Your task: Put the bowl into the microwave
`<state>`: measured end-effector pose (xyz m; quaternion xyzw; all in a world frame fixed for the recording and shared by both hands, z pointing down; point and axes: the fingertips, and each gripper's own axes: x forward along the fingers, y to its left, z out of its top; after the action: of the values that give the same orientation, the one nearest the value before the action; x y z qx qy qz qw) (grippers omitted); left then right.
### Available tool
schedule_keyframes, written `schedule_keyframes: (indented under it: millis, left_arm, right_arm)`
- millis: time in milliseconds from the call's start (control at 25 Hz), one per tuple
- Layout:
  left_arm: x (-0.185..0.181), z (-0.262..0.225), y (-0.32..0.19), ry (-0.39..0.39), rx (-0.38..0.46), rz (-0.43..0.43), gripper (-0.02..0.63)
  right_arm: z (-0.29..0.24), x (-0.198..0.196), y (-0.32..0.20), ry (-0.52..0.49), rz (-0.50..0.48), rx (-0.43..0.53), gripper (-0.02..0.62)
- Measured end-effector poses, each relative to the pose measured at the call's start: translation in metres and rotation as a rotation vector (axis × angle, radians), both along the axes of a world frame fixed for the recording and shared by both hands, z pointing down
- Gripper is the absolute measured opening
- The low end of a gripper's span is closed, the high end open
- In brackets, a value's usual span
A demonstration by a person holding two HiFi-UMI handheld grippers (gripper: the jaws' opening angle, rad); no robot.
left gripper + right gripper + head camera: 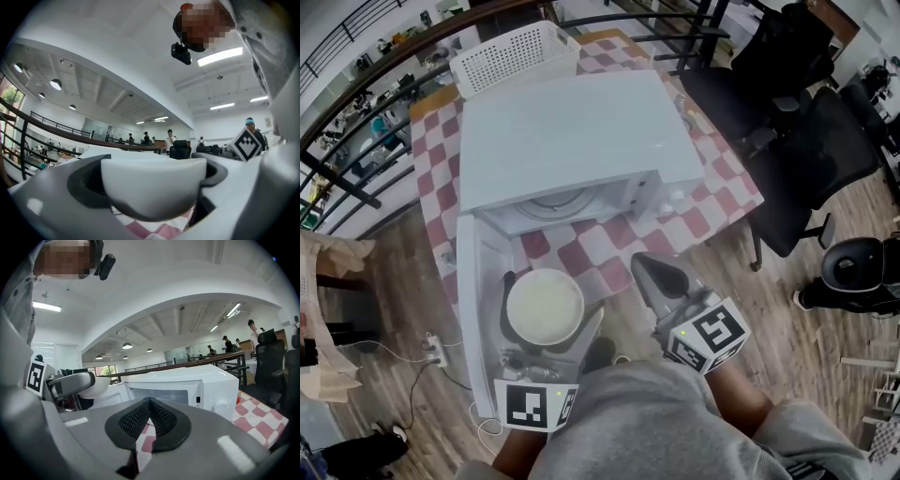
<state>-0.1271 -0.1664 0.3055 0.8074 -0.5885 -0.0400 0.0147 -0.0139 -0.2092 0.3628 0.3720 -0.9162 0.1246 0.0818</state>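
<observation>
**Left tongs.** In the head view the left tongs (549, 300) sit at 6 o'clock in the frame, clenched on the white bowl (546, 306). One jaw is on the bowl's 9 o'clock side and the other on its 4 o'clock side. This view shows the bowl's pale interior from above. The left gripper view shows only the bowl's outer wall, side on, with a level rim, filling the span between the dark pads (86, 183). The red-and-white checked cloth (157, 229) is visible beneath it.

**Bowl position.** The bowl is outside the microwave (572, 131), at 6 o'clock from the open cavity (551, 202). It is just beside the open door (469, 281), which stands out at the cavity's 9 o'clock edge. The bowl appears to be off the table (717, 202), but no view confirms whether it touches the door.

**Right tongs.** The right tongs (651, 269) are at 3 o'clock from the bowl, near it but apart. The right gripper view shows their ribbed pads (140, 416) pressed together with nothing between them, a detail the head view does not resolve. That view also shows the microwave's open front at 12 o'clock, and the left tongs with the bowl at 9 o'clock.

**Surroundings.** A white basket (516, 54) stands behind the microwave at 12 o'clock, and black chairs (787, 94) stand at 2 o'clock.
</observation>
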Motion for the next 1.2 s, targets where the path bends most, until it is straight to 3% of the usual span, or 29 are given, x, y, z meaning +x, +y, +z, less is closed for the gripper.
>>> schedule_keyframes:
  millis: [560, 1200]
  left_arm:
    - [-0.011, 0.005, -0.012, 0.018, -0.006, 0.017, 0.535]
    - [-0.015, 0.011, -0.046, 0.008, -0.037, -0.035, 0.535]
  right_arm:
    - [-0.002, -0.002, -0.013, 0.026, 0.043, 0.015, -0.003]
    - [-0.002, -0.005, -0.05, 0.021, -0.004, 0.006, -0.003]
